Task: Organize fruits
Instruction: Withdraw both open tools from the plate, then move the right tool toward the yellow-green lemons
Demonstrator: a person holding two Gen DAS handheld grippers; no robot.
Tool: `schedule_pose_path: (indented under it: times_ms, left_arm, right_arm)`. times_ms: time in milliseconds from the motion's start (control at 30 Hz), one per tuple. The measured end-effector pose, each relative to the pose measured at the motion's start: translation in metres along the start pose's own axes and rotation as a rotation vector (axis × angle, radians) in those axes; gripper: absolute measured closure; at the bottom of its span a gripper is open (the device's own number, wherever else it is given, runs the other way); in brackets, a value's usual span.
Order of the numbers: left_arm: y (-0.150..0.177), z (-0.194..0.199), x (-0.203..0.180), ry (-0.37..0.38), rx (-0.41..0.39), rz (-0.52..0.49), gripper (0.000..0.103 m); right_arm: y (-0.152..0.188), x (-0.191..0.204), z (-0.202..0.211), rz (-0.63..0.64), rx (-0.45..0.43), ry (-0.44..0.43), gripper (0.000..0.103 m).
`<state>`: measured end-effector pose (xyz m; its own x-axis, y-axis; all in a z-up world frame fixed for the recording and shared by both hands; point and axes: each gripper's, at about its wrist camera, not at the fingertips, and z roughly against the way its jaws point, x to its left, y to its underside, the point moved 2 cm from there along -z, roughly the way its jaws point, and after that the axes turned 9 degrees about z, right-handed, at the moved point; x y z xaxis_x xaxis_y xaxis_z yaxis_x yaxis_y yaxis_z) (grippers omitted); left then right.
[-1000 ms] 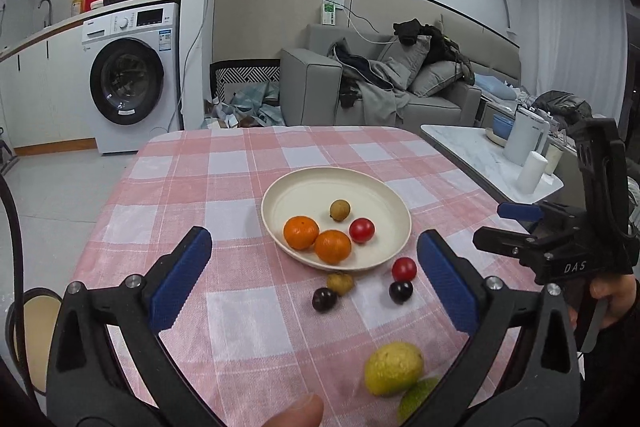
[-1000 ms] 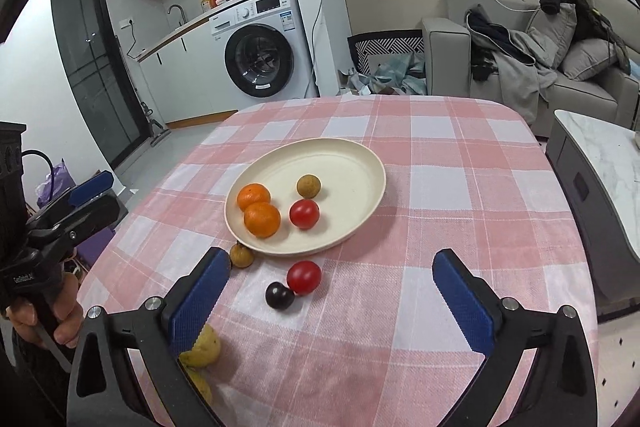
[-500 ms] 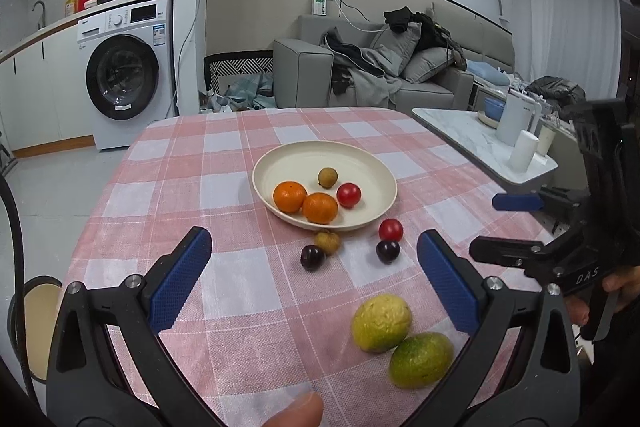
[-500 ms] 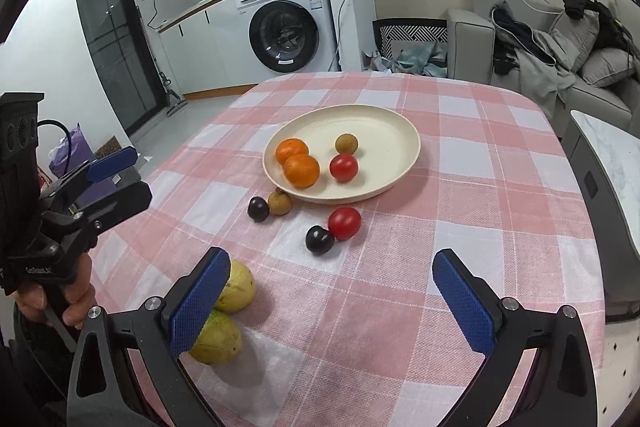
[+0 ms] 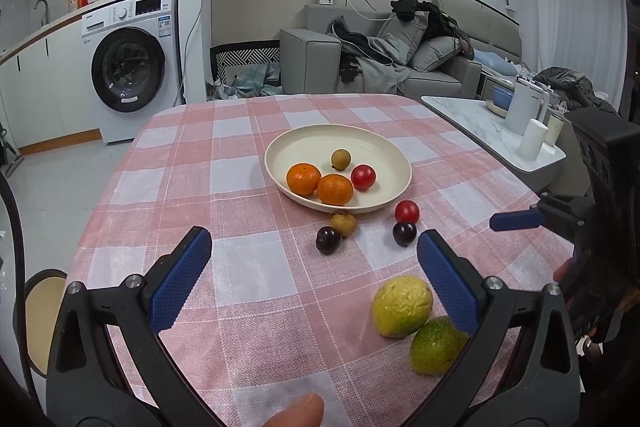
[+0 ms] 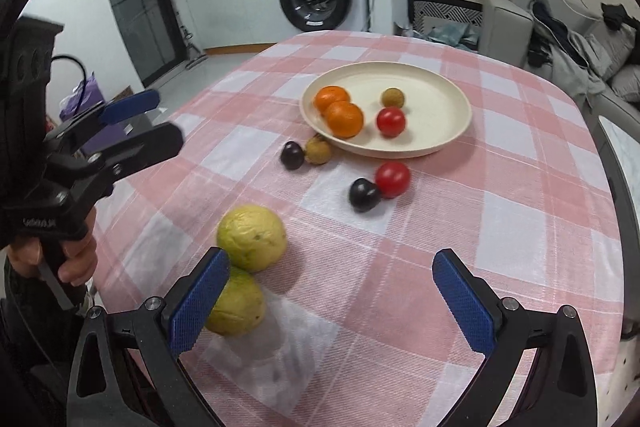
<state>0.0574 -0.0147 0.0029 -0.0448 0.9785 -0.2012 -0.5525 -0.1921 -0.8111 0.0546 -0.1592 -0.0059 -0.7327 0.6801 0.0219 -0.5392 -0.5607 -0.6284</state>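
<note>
A cream plate [image 5: 384,147] [image 6: 440,95] on the pink checked tablecloth holds two oranges [image 5: 320,183], a red tomato [image 5: 363,177] and a small brown fruit [image 5: 341,159]. On the cloth in front of it lie a brown fruit [image 5: 343,223], two dark plums [image 5: 328,239] [image 5: 404,233] and a red tomato [image 5: 407,211]. A yellow guava [image 5: 402,305] [image 6: 252,238] and a green one [image 5: 434,347] [image 6: 236,303] lie nearest. My left gripper [image 5: 312,279] is open and empty. My right gripper [image 6: 330,291] is open and empty, its left finger beside the guavas.
A washing machine [image 5: 132,67] and kitchen counter stand at the back left, a grey sofa [image 5: 384,59] behind the table. A marble side table [image 5: 492,131] with a kettle and cups is at the right. A round stool [image 5: 40,315] stands at the table's left.
Both grippers have pulled back from the plate toward the near table edge. The two guavas have come into fuller view. Both stayed open.
</note>
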Motion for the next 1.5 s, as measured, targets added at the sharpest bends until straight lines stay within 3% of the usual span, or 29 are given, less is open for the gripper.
schedule_pose_path:
  times_ms: [567, 867, 1233, 1300, 1367, 1500]
  left_arm:
    - [0.003, -0.012, 0.001, -0.001, 0.031, -0.001, 0.0]
    - [0.006, -0.018, 0.003, -0.007, 0.047, -0.003, 0.0]
    - [0.011, -0.025, -0.003, -0.002, 0.067, -0.031, 0.0]
    - [0.012, -0.026, -0.004, -0.004, 0.068, -0.034, 0.0]
    - [0.013, -0.027, -0.003, -0.002, 0.073, -0.029, 0.0]
    - [0.014, -0.03, -0.003, -0.005, 0.08, -0.034, 0.0]
  right_arm:
    - [0.012, 0.05, -0.042, 0.113, 0.107, -0.135, 0.0]
    - [0.019, 0.028, -0.049, 0.075, 0.142, -0.077, 0.0]
    - [0.027, 0.0, -0.039, 0.053, 0.124, -0.083, 0.001]
    - [0.027, -0.005, -0.039, 0.041, 0.115, -0.077, 0.006]
    - [0.026, -0.005, -0.038, 0.038, 0.109, -0.093, 0.018]
    - [0.023, -0.004, -0.039, 0.03, 0.082, -0.109, 0.027]
